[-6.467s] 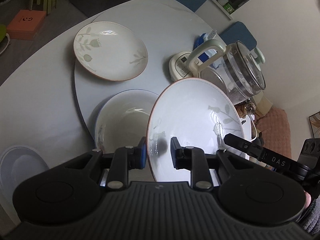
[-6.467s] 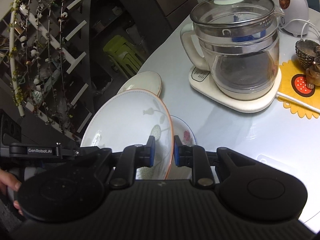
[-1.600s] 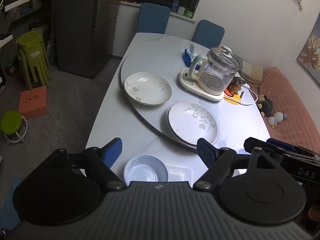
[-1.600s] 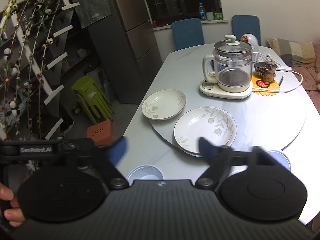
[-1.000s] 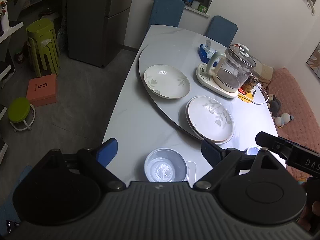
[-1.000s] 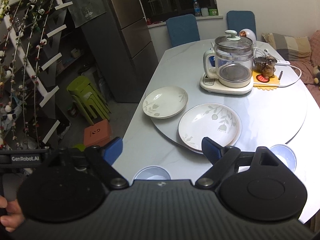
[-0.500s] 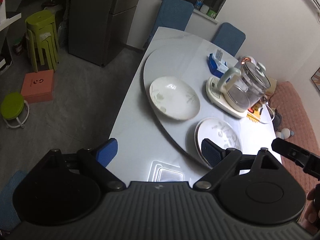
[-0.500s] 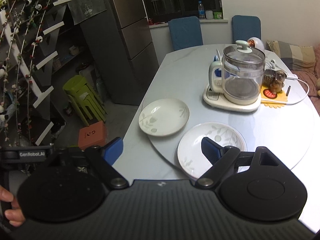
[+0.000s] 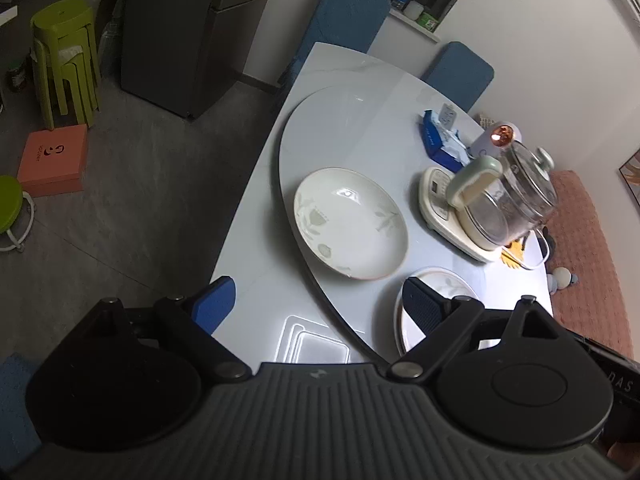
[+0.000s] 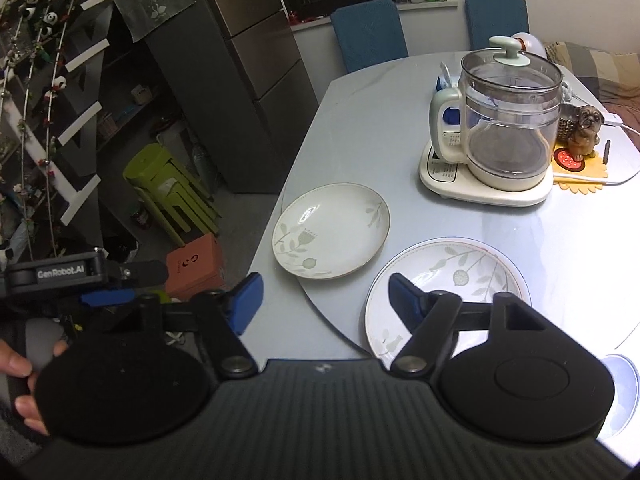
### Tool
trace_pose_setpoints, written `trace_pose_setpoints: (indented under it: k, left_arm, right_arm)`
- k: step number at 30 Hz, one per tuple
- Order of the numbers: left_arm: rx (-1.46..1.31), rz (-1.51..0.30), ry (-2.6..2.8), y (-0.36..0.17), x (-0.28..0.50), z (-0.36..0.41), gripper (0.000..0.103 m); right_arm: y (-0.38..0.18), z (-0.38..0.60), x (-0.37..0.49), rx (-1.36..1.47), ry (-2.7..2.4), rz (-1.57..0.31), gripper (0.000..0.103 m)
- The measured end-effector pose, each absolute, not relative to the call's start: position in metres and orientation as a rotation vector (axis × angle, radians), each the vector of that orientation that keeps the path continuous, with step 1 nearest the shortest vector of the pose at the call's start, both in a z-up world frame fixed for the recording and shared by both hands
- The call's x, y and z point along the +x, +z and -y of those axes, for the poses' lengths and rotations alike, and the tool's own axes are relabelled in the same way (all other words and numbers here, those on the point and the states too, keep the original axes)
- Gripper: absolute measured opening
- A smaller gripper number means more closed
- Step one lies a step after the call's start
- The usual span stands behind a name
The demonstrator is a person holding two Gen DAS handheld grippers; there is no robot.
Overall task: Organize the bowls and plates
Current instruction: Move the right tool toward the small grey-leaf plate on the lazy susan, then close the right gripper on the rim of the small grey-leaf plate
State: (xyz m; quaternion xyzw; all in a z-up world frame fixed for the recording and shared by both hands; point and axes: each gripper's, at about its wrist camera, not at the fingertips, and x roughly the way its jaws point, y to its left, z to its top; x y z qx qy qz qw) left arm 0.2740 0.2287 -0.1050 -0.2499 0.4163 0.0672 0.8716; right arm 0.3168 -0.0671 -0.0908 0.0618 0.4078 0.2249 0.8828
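Note:
A white plate with a leaf pattern point(image 9: 350, 224) point(image 10: 331, 230) lies alone on the grey turntable point(image 9: 340, 128). A stack of plates with a leaf-pattern plate on top point(image 10: 452, 276) point(image 9: 436, 284) lies to its right near the table's front. My left gripper point(image 9: 316, 304) is open and empty, above the table's front edge, just short of the lone plate. My right gripper point(image 10: 324, 296) is open and empty, between the two plates and above them. A pale blue bowl point(image 10: 622, 376) shows partly at the right gripper's lower right.
A glass kettle on a cream base point(image 10: 504, 132) point(image 9: 496, 204) stands at the back right with a dog figurine point(image 10: 582, 128) on a yellow mat. A blue box point(image 9: 440, 136) lies behind it. Blue chairs point(image 10: 368, 32), green stools point(image 10: 168, 188) and an orange box point(image 9: 52, 160) surround the table.
Both grippers let go of the plate, now on top of the stack, and opened. Both then pulled back and moved in again toward the lone plate.

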Motion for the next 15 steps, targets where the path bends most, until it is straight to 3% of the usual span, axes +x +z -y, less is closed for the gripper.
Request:
trace_pose_setpoints:
  k: [12,15]
  left_arm:
    - [-0.570,-0.956,0.149,-0.166,0.355,-0.263,0.092]
    - [-0.573,-0.972,0.153,-0.182,0.371,-0.268,0.090]
  right_arm:
    - [-0.140,0.045,0.398,0.126,0.474,-0.947,0.067]
    - [-0.155,0.040,0.421,0.133,0.478,-0.977,0.061]
